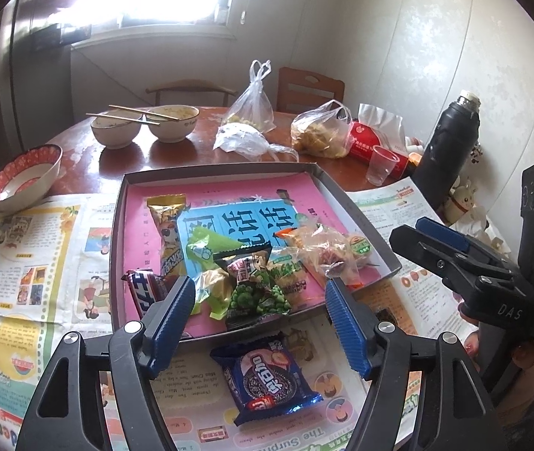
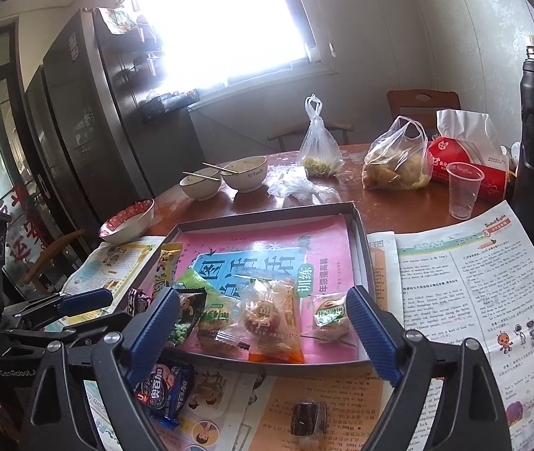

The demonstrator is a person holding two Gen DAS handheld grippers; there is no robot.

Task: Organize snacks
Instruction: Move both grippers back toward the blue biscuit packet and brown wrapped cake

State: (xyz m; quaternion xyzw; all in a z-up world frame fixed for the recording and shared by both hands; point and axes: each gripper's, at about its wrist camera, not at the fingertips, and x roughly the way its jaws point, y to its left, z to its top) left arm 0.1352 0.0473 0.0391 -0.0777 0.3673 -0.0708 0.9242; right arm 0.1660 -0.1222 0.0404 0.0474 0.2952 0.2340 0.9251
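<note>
Now we hold both the left gripper [image 1: 259,300] and the right gripper [image 2: 259,315] wide and empty, while the blue cookie pack [image 1: 267,379] lies outside the box [image 1: 364,218] on the newspaper [image 1: 23,248], directly under our left jaws, long axis running away from us, so that hand is nearer

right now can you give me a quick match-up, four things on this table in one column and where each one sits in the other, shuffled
Things:
1. blue cookie packet
2. green pea packet
3. chopsticks
4. clear plastic cup

Places:
A. across the two white bowls
B. inside the grey tray
C. on the newspaper, outside the tray's near edge
D. on the bare table in front of the red tissue pack

Pairs: 1-C, 2-B, 3-A, 4-D
</note>
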